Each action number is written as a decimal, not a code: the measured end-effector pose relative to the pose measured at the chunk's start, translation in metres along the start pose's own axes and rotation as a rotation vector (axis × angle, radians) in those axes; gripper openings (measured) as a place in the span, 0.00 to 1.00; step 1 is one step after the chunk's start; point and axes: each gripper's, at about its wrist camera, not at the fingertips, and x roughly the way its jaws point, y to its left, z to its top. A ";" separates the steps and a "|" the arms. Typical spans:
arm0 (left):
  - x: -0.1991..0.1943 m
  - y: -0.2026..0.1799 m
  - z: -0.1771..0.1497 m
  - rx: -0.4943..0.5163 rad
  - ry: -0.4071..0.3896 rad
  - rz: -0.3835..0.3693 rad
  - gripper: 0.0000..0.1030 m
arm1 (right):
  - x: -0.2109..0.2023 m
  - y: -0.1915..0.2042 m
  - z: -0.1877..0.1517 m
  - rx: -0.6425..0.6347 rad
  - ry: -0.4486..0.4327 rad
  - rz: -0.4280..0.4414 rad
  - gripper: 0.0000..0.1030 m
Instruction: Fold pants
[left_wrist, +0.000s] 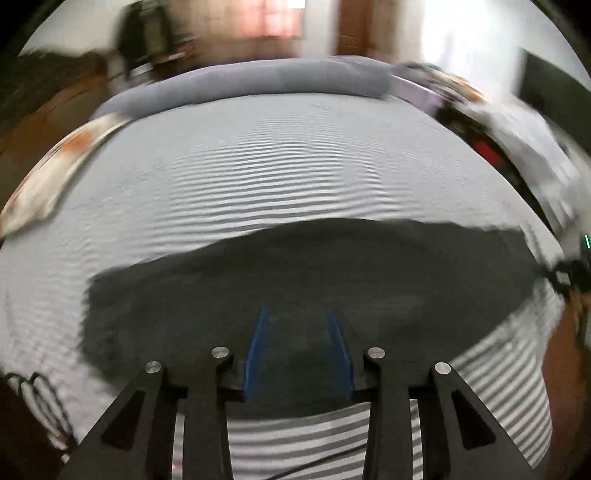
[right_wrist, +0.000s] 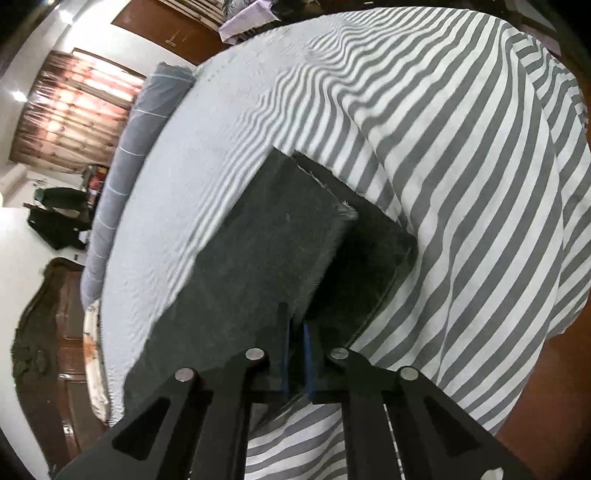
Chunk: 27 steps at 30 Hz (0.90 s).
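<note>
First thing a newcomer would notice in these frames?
The dark pants lie mid-frame on the grey-and-white striped bedsheet, one layer doubled over another. The right gripper is pinched on their near edge. The left gripper sits open over the same fabric.

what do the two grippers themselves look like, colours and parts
Both the left gripper and right gripper look alike: matte black angular linkage arms with triangular cutouts, round silver pivot pins, and blue pads lining the fingers. No markings are visible.
</note>
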 end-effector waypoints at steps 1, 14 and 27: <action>0.008 -0.022 0.004 0.052 -0.002 -0.034 0.35 | -0.003 0.000 0.001 0.000 0.001 0.011 0.06; 0.064 -0.221 0.018 0.444 0.000 -0.322 0.35 | -0.015 0.008 0.018 0.019 0.021 0.137 0.04; 0.104 -0.286 -0.002 0.591 0.038 -0.234 0.36 | -0.023 0.010 0.024 0.027 0.006 0.203 0.03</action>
